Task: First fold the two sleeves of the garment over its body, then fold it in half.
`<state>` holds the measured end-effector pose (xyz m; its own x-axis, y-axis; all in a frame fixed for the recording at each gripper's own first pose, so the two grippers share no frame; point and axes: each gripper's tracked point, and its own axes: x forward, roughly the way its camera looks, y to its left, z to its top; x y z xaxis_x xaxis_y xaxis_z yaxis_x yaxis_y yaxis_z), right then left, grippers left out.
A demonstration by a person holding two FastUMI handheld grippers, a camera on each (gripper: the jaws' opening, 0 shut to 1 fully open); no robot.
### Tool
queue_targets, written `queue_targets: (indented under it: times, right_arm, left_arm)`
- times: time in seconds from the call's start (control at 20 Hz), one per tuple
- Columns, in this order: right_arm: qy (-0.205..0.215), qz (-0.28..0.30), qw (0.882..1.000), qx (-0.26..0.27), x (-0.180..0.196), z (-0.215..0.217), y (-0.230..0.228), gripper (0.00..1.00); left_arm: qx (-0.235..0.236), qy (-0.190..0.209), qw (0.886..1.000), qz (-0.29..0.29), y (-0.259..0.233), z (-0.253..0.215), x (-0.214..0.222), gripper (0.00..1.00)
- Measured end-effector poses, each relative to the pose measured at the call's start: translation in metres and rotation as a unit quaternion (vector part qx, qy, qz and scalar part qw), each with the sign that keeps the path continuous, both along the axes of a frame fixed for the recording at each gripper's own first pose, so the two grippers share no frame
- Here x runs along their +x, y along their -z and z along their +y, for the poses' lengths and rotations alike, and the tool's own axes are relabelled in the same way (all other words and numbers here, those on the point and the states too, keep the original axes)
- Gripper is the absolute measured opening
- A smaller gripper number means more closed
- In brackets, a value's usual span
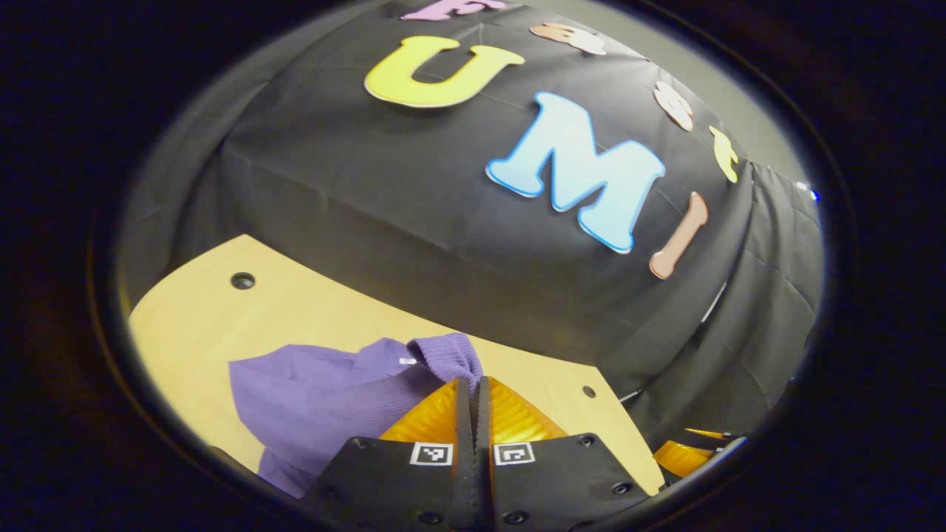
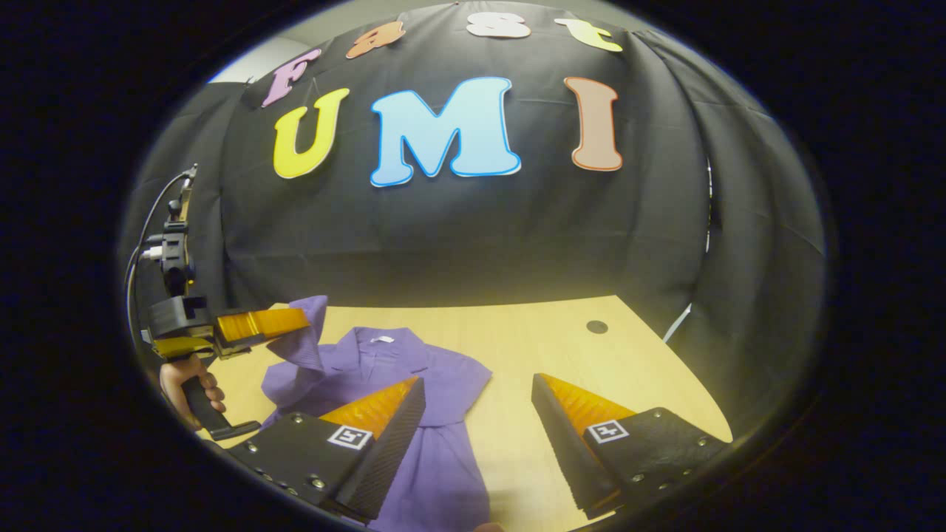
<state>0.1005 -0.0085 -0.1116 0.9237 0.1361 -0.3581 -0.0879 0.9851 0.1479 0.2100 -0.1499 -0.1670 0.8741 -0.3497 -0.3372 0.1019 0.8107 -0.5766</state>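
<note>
Far to the left in the right gripper view, a hand (image 2: 191, 384) holds the left gripper (image 2: 299, 320) up above the table (image 2: 628, 355). Its jaws are squeezed together on the end of 1 purple sleeve (image 2: 310, 325), so the sleeve is lifted off the wood and bent upward. It is probably held this high so it can be swung over and laid on the body of the garment (image 2: 399, 384). In the left gripper view the same 2 fingers press flat against each other, with the sleeve cuff (image 1: 447, 355) poking out just past the tips. The garment lies in the middle of the table, collar toward the far edge and the body running toward the near edge. To the right of it, the right gripper (image 2: 477, 414) hangs low over the shirt with its jaws spread wide and nothing between them. It looks like it is waiting for the other sleeve. The table is pale wood with small dark round holes (image 2: 596, 326). Behind it hangs a black cloth wall (image 2: 458, 236).
</note>
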Motion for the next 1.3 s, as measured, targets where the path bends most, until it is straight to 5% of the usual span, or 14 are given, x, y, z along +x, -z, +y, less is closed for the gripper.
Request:
queue_targets:
  times: [0.45, 0.85, 1.05, 1.15, 1.3]
  right_arm:
    - [0.008, 0.016, 1.0, -0.006, -0.014, -0.036, 0.024, 0.9]
    - [-0.009, 0.028, 0.999, -0.021, -0.039, -0.055, 0.048, 0.9]
    - [0.003, 0.027, 0.999, -0.029, -0.051, -0.057, 0.045, 0.9]
    - [0.01, 0.026, 0.999, -0.041, -0.06, -0.056, 0.045, 0.9]
    - [0.017, 0.027, 0.998, -0.047, -0.076, -0.05, 0.048, 0.9]
  left_arm:
    - [0.065, 0.106, 0.992, 0.028, 0.058, -0.121, -0.005, 0.06]
    - [0.138, 0.136, 0.979, 0.068, 0.11, -0.14, -0.029, 0.07]
    - [0.131, 0.151, 0.977, 0.069, 0.113, -0.144, -0.041, 0.41]
    - [0.131, 0.154, 0.977, 0.064, 0.109, -0.138, -0.052, 0.73]
    - [0.145, 0.148, 0.977, 0.051, 0.099, -0.113, -0.068, 0.82]
